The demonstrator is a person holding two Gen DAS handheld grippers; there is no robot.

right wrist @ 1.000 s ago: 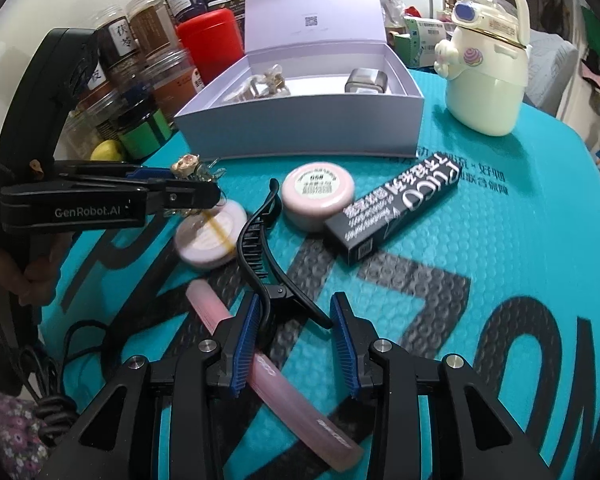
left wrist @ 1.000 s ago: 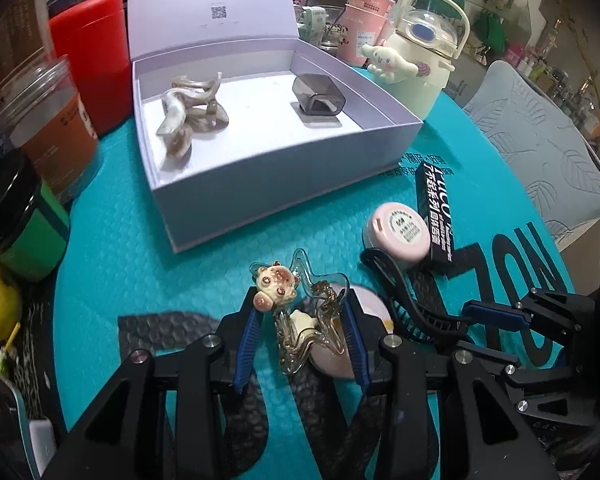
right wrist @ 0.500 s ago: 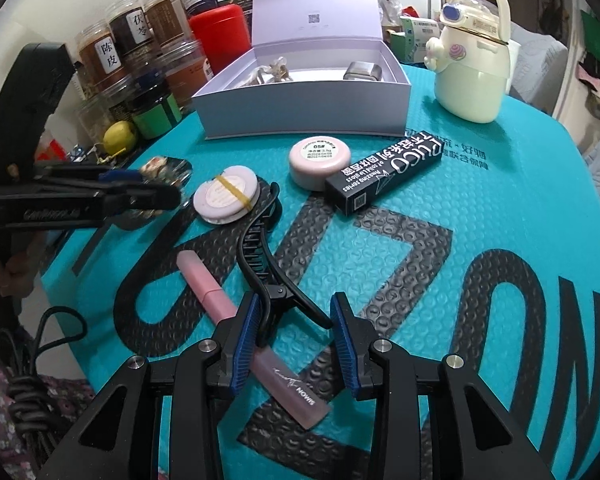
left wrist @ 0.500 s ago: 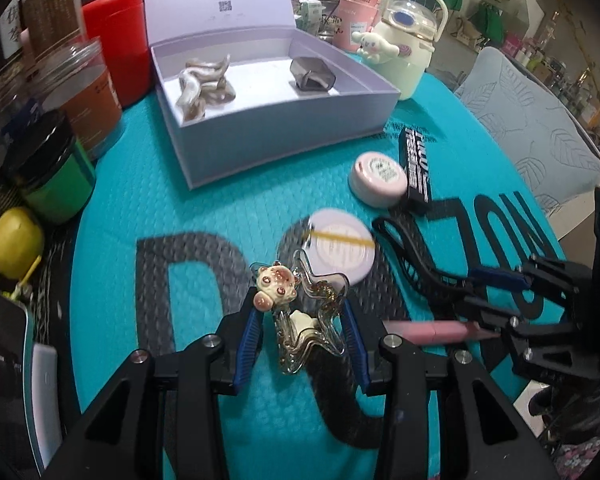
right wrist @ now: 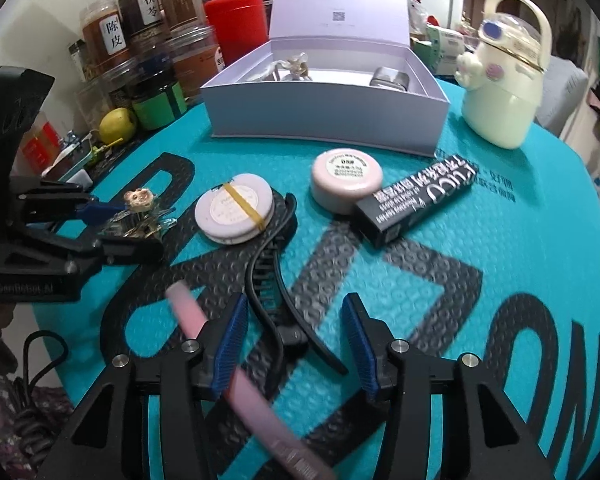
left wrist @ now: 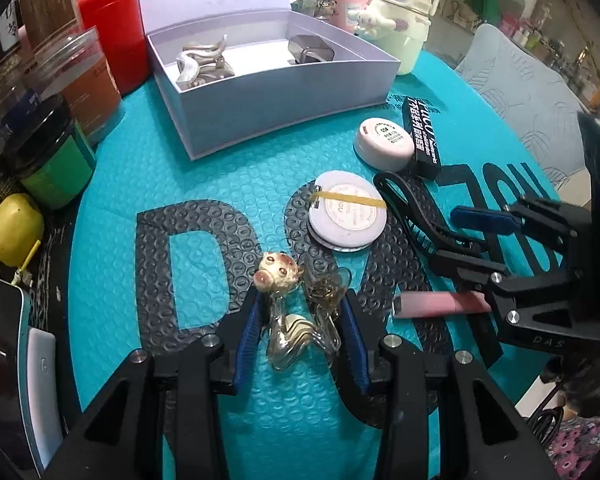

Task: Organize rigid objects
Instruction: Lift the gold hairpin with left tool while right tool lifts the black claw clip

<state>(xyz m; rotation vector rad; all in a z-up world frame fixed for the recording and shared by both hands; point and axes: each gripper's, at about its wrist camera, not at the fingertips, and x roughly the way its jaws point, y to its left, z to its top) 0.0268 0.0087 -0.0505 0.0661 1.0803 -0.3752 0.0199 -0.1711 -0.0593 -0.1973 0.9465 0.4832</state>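
The left gripper point(left wrist: 302, 328), low in its frame, is clamped on a clear clip point(left wrist: 300, 320) topped with a small bear charm. The right gripper point(right wrist: 292, 344) has its jaws opening; the black clip point(right wrist: 272, 280) lies between them on the teal mat point(right wrist: 500, 220), no pad pressing it. A pink tube point(right wrist: 228, 364) runs under the left finger. Further up sit two round compacts, a black box point(right wrist: 416, 200), and at top centre the open white box point(right wrist: 324, 112).
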